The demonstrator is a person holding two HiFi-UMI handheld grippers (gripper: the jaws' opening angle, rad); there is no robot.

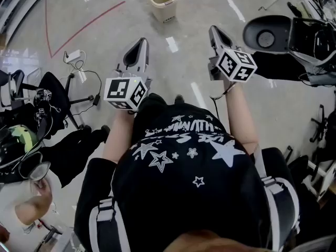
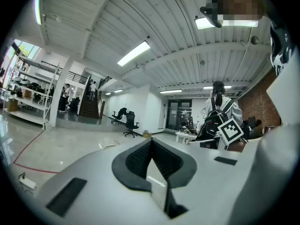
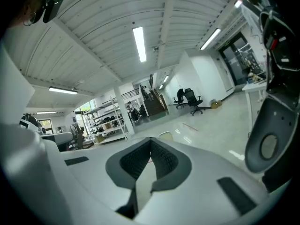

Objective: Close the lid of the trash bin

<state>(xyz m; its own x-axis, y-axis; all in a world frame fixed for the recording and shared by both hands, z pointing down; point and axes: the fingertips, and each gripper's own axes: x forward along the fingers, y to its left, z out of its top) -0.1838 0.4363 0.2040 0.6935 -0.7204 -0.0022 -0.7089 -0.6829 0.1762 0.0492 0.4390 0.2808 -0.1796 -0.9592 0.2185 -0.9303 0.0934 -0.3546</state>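
At the left of the head view, black office chairs and a white cable are seen on the polished floor, which is crossed by a red line.

The left claw is held up in front of the person's black star-printed shirt, with its marker cube nearest the body. In the left gripper view the left claw is seen pressed together, its ribbed pads meeting at the tip with nothing between them.

The trash bin is found on the floor well ahead of both claws, between the lines along which they point and nearer the left one. It is cream-coloured and stands upright, so its long axis is vertical and its rounded rectangular mouth points up. The inside is visible, so the mouth is not covered. The lid itself cannot be made out at this size.

The right claw is raised slightly further forward, its marker cube above the forearm. In the right gripper view the right claw is likewise shown closed tip to tip and empty.

At the far right, a dark machine with a grey rounded panel is parked beside the right claw.
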